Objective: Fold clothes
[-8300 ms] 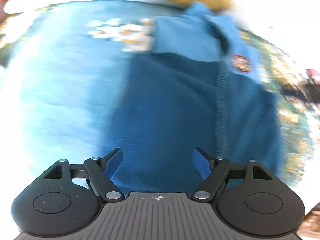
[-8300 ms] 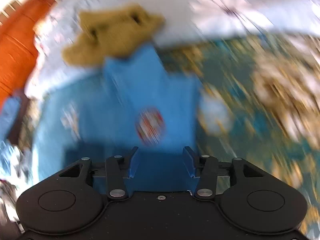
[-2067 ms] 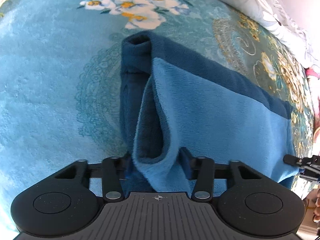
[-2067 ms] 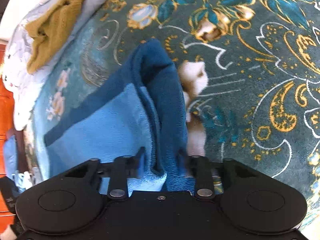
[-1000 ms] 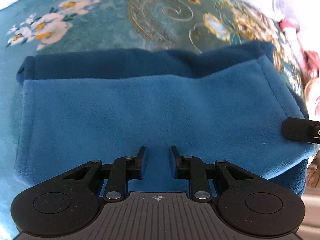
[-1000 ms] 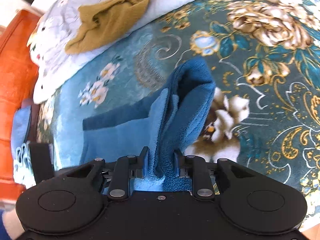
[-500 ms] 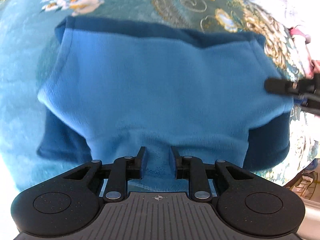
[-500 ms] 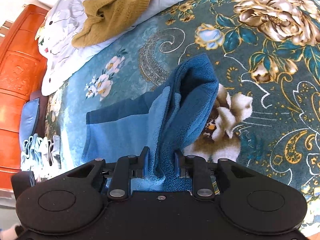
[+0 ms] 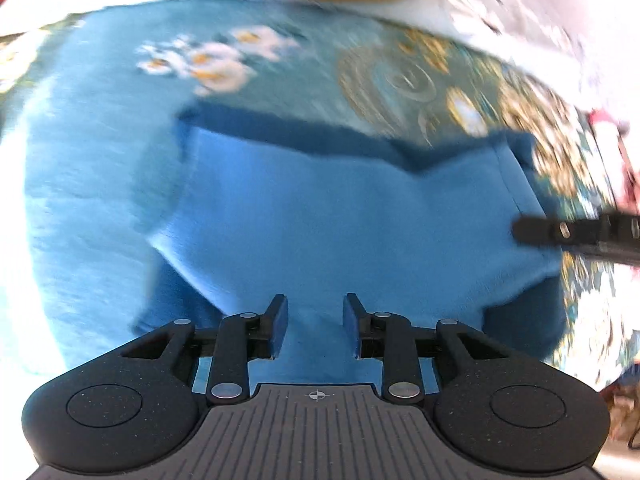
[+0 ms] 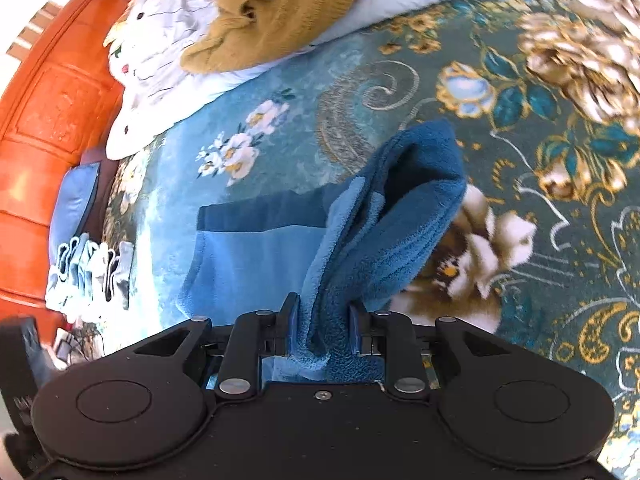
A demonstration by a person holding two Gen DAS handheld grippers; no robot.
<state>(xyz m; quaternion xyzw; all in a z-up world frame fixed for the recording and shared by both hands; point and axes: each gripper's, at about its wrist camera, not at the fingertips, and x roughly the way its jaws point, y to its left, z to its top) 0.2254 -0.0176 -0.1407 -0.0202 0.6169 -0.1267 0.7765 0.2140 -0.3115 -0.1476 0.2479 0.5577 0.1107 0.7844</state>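
A blue fleece garment (image 9: 340, 208) lies folded on the patterned bedspread (image 9: 100, 160), a light blue layer over a darker one. My left gripper (image 9: 315, 320) is at its near edge, shut on the light blue layer, which rises toward the fingers. The left wrist view is blurred by motion. My right gripper (image 10: 324, 320) is shut on the garment's (image 10: 248, 256) bunched right end, where the thick fold (image 10: 400, 208) stands up between its fingers. The right gripper (image 9: 560, 232) also shows at the garment's right edge in the left wrist view.
A mustard knit garment (image 10: 272, 12) lies crumpled on a white floral quilt (image 10: 160, 40) at the far side of the bed. An orange wooden headboard (image 10: 40, 120) is at the left, with a pile of pale blue items (image 10: 88, 272) below it. The teal and gold bedspread (image 10: 540, 220) extends right.
The left gripper has swung so the mustard garment and quilt come into its view, still holding the light blue layer. The right gripper keeps its grip and has barely moved.
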